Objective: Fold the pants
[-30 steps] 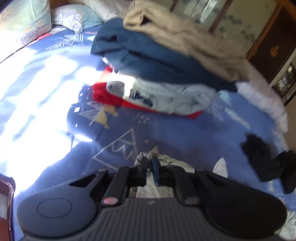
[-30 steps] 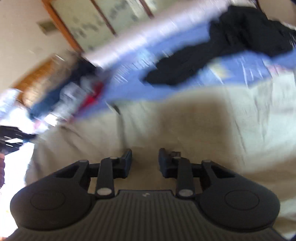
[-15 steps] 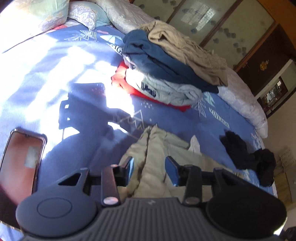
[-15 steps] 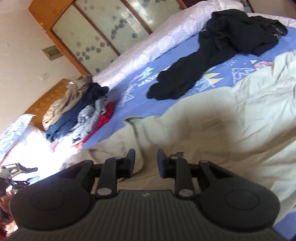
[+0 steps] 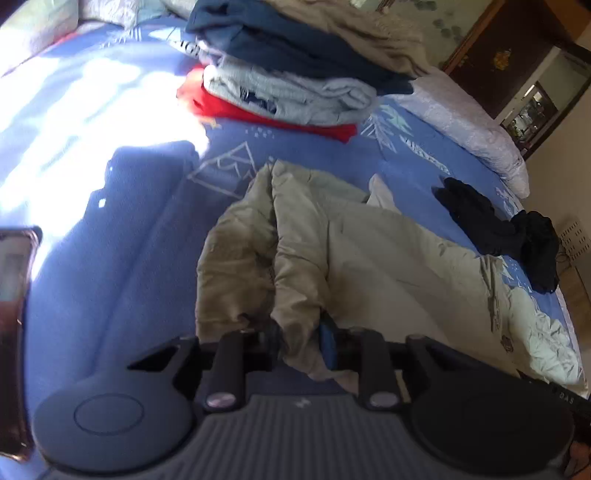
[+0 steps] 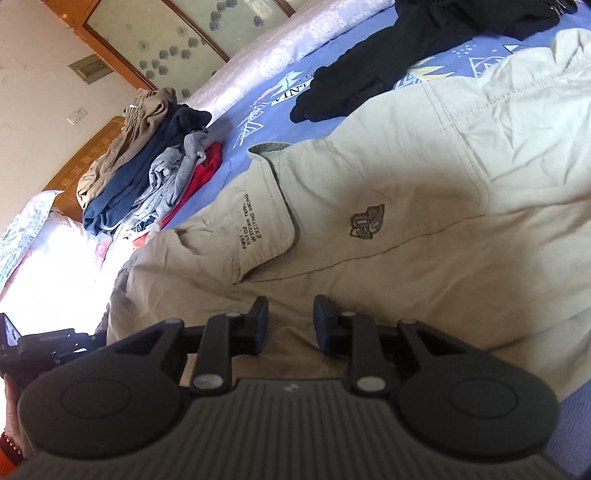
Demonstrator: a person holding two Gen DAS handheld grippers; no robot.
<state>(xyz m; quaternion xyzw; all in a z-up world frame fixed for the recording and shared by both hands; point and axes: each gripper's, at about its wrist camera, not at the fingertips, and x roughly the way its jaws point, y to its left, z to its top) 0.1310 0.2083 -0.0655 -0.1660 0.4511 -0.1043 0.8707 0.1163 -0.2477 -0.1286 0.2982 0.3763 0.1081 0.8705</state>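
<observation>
Bedroom in a home. A wide bed fills the floor, spread with a blue sheet (image 5: 122,302) printed with white mountain and tree outlines. Pillows (image 5: 33,26) lie at the head end against a wooden headboard (image 6: 83,155). A pale quilt (image 5: 476,133) is rolled along the far edge. Stack of folded clothes (image 6: 147,166) on the bed: tan, navy, grey, red. Khaki pants (image 6: 406,206) are spread flat on the sheet; a black garment (image 6: 388,70) lies loose beyond them. A wooden wardrobe with frosted, flower-patterned glass doors (image 6: 155,40) stands along the wall, and a dark wood cabinet (image 5: 491,59) beside it. Light switch (image 6: 77,115) on a plaster wall. Strong sunlight falls across the sheet.
</observation>
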